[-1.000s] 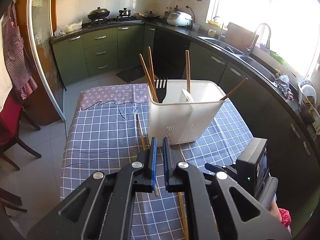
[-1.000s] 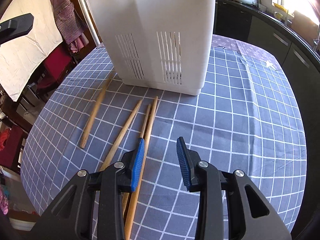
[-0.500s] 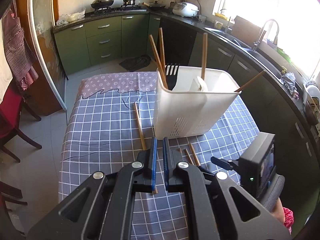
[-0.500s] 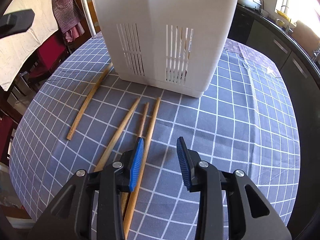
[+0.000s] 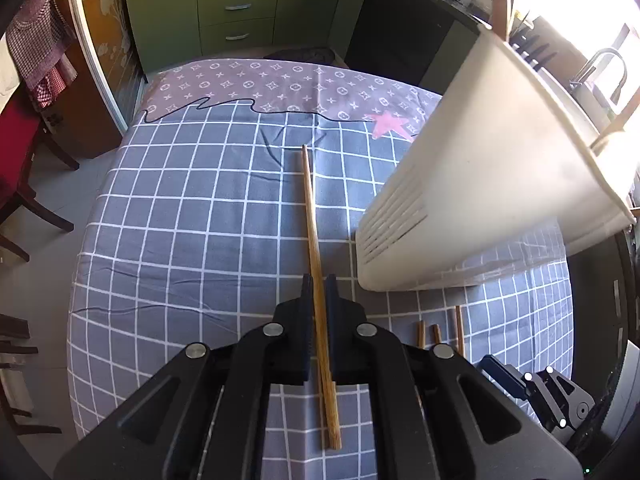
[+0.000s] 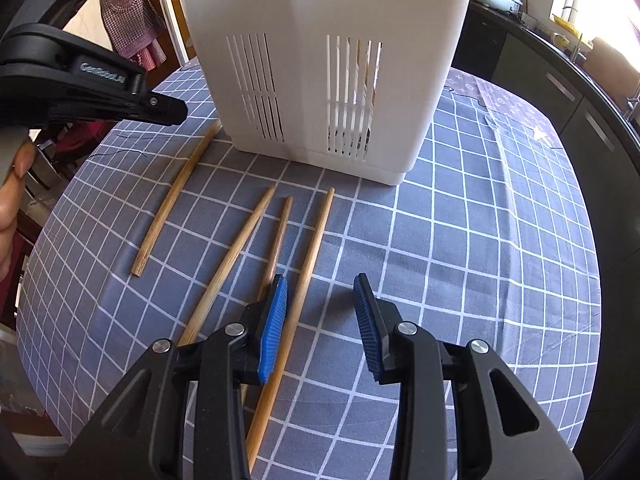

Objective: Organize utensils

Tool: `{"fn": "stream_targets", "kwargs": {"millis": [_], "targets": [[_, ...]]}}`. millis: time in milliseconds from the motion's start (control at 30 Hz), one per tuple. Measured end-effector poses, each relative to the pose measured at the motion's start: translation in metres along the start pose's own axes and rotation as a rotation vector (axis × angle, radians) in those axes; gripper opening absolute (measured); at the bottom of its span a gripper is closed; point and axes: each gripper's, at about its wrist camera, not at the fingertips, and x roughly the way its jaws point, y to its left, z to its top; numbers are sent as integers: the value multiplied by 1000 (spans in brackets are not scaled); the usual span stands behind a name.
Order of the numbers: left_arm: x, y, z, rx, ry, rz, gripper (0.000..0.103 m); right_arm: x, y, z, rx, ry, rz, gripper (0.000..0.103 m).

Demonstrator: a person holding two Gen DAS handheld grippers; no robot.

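While a few utensils already stand inside the white slotted caddy (image 6: 320, 60) at the far side of the table (thin wooden sticks show through its side slots in the right wrist view), four chopsticks lie loose on the checked tablecloth (image 6: 480, 260), so I judge the job well begun but not finished. The left gripper (image 5: 319, 300) has its jaws drawn nearly together around a single chopstick (image 5: 312, 220); whether the pads actually bite the wood I cannot tell, because the stick looks flat on the cloth and runs straight away from the gripper toward the far edge, just left of the caddy (image 5: 500, 184). Seen from the other side, that same lone chopstick (image 6: 176, 196) lies left of the rest, its far tip close to the caddy's base.

The right gripper (image 6: 320, 320) hovers with its blue pads (image 6: 274, 320) spread wide and nothing between them. Its left pad sits over a cluster of three chopsticks (image 6: 308, 272) lying roughly side by side near the caddy, one running down between the fingers toward the camera.

The only writing I can make out is pale lettering on the left gripper's black body (image 6: 80, 92), which seems to read "GenRobot.ai". The caddy carries no label that I can see.
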Motion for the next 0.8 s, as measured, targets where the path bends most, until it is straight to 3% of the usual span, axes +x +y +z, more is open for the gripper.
{"fn": "stream_targets", "kwargs": {"millis": [433, 600, 800], "targets": [[30, 5, 1, -14, 40, 5, 8, -2, -4, 1, 2, -1, 9, 34], [31, -5, -5, 17, 39, 47, 12, -1, -6, 0, 2, -2, 9, 35], [20, -9, -30, 81, 81, 94, 8, -1, -6, 0, 3, -3, 12, 35]]}}
